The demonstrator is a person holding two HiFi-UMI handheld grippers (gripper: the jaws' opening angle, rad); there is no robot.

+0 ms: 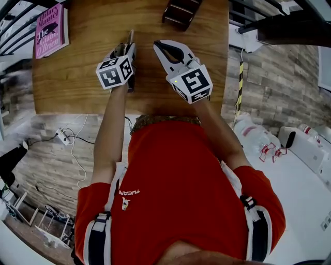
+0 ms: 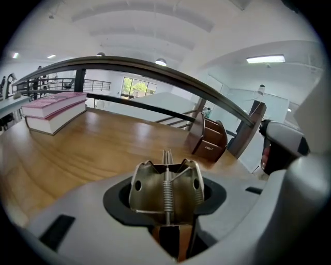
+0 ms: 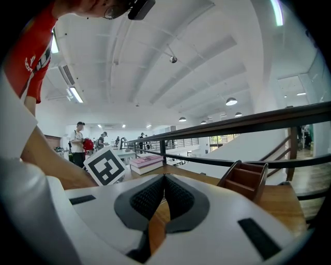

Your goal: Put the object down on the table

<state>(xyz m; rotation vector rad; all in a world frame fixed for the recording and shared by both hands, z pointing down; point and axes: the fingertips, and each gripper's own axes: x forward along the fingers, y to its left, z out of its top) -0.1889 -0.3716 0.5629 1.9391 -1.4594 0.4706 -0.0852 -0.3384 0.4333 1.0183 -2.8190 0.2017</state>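
Observation:
My left gripper is shut on a brass-coloured metal spring tool, which sits upright between the black pads with its coil spring facing the camera. In the head view the metal tool's tip pokes out past the jaws, over the wooden table. Whether the tool touches the table I cannot tell. My right gripper hovers just right of it, shut with nothing between its fingertips. In the right gripper view, the right gripper has its ribbed pads meeting at the tip.
Pink books lie at the table's far left corner. A dark wooden desk organiser stands at the far edge, ahead of the right gripper. A black railing runs behind the table. Cables and a power strip lie on the floor.

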